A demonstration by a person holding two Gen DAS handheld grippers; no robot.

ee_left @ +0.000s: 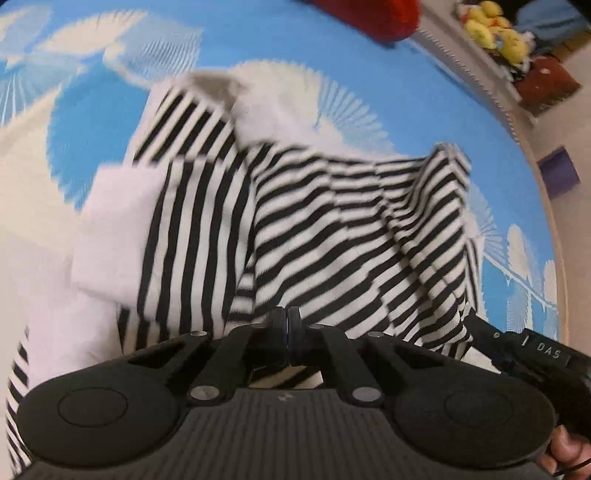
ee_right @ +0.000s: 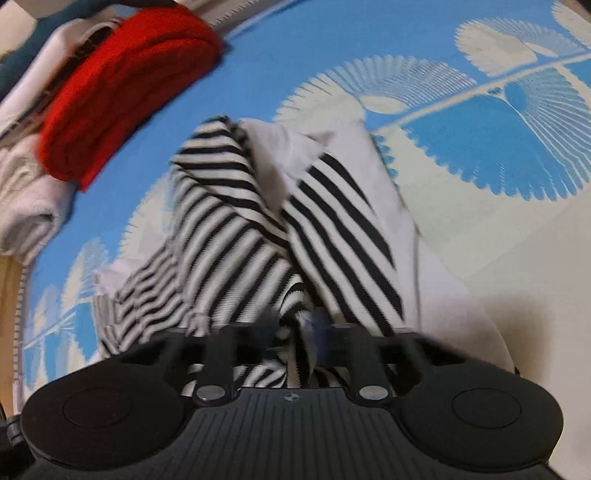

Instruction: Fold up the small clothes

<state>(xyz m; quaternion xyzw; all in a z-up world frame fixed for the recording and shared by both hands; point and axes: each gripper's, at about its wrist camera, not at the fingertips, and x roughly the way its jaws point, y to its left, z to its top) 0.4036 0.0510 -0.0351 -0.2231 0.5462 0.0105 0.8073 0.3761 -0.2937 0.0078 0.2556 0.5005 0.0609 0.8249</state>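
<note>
A small black-and-white striped shirt (ee_left: 303, 221) with white sleeves and collar lies partly lifted on a blue and cream patterned mat (ee_left: 110, 55). My left gripper (ee_left: 287, 321) is shut on the striped shirt's near hem. My right gripper (ee_right: 295, 328) is shut on the shirt (ee_right: 240, 240) too, pinching its near edge; the view is blurred. The right gripper's body (ee_left: 532, 354) shows at the right of the left wrist view, holding the shirt's other hem corner. The cloth hangs between the two grippers in folds.
A folded red garment (ee_right: 122, 92) lies on a pile of folded white clothes (ee_right: 26, 192) at the mat's far left in the right wrist view; it also shows in the left wrist view (ee_left: 369, 14). Yellow plush toys (ee_left: 495, 29) and a purple object (ee_left: 557, 173) sit beyond the mat's edge.
</note>
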